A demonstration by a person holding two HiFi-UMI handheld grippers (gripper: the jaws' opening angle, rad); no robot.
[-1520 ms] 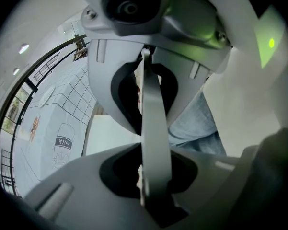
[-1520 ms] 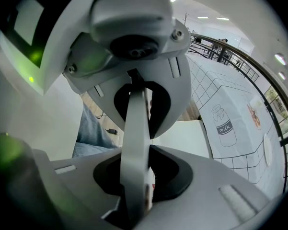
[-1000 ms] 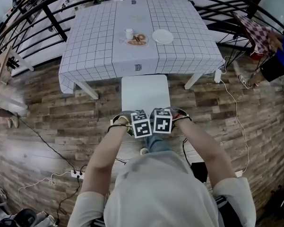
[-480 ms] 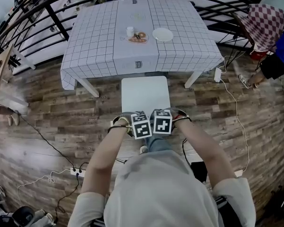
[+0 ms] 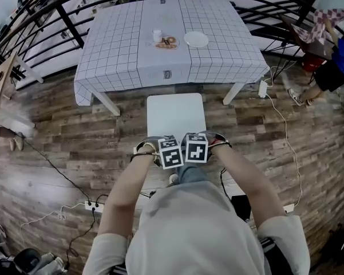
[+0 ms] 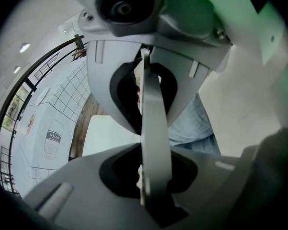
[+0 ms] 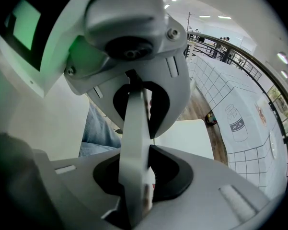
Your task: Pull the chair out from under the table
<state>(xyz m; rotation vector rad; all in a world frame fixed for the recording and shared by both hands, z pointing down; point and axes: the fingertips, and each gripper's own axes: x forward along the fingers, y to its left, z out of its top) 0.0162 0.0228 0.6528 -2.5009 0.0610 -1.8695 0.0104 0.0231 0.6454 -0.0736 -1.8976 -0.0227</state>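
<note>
**Head view.** The chair (image 5: 176,114) stands on the wood floor (image 5: 74,148) between the person and the table (image 5: 120,56). Its white seat shows almost whole, and the far edge lies just at the hem of the checked cloth. The left claw (image 5: 171,152) and right claw (image 5: 196,147) sit side by side at the near edge of the chair, where the backrest is, and both point steeply down. On the table, well apart from the chair, are a plate (image 5: 196,39), a small cup (image 5: 157,37) and a dish of food (image 5: 167,44). The print at the cloth hem is too small to read here.

**Left gripper view.** A thin pale panel, the chair back (image 6: 153,128), runs edge-on between the jaws. The jaws are closed onto it, so the claw is gripping. On the tablecloth, a drawn bottle (image 6: 51,139) carries the word "milk".

**Right gripper view.** The picture is the same in mirror: the jaws are clamped on the edge-on chair back, with the seat beyond. A bottle drawing labelled "milk" is visible at the right.

**Step in hand (judgement).** The pull is under way and near its end. The next move calls for an even, level draw toward the person with both claws together, so the chair does not twist or tip, followed by release once the seat is fully clear of the cloth.
</note>
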